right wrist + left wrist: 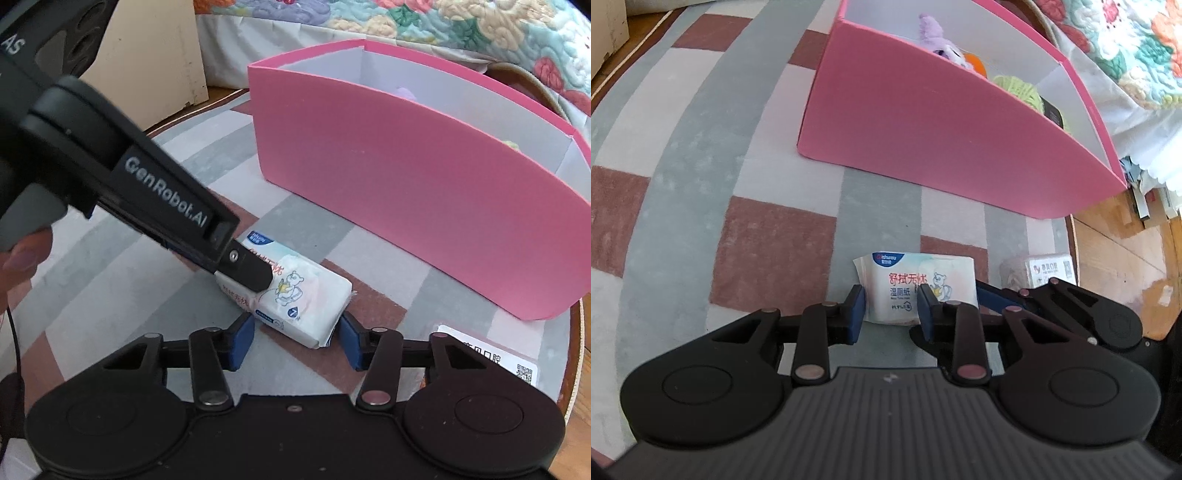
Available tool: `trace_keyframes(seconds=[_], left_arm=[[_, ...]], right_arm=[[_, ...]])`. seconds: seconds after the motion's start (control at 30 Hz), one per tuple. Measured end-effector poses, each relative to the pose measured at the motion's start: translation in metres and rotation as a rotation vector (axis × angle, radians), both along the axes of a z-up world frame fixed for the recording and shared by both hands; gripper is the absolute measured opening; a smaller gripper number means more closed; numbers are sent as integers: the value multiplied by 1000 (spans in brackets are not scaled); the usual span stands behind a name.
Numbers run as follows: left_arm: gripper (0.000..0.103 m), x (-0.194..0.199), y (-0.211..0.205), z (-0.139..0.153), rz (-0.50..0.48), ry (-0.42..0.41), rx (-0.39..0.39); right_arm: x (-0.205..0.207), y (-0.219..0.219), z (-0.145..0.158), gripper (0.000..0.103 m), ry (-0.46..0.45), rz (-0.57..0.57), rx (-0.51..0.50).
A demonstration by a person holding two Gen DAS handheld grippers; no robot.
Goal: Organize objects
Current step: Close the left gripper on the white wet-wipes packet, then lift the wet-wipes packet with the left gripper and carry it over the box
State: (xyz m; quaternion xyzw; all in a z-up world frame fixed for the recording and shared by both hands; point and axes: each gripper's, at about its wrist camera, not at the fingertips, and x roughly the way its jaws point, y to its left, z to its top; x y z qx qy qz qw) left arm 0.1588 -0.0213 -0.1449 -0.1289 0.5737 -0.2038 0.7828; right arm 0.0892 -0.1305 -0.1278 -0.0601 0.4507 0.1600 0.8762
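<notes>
Both tools are bracketing the wipes pack [916,286] lying on the rug [701,206] before the pink box [942,136]: left tool [892,308] pinching it, right tool [297,341] spread, likely for boxing.

One pink box [953,122], two tissue packs [905,288] [1049,269], one plush [938,40], one yarn ball [1019,86].

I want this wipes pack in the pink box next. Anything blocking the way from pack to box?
Nothing visible: only bare rug lies between the wipes pack and the pink box.
</notes>
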Motion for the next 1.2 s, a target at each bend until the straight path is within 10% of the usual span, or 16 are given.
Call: trace_keyframes(seconds=[1.2], left_arm=[[31, -58, -15, 81, -108, -61, 33]], right_arm=[[-41, -15, 75, 78, 19, -12, 136]])
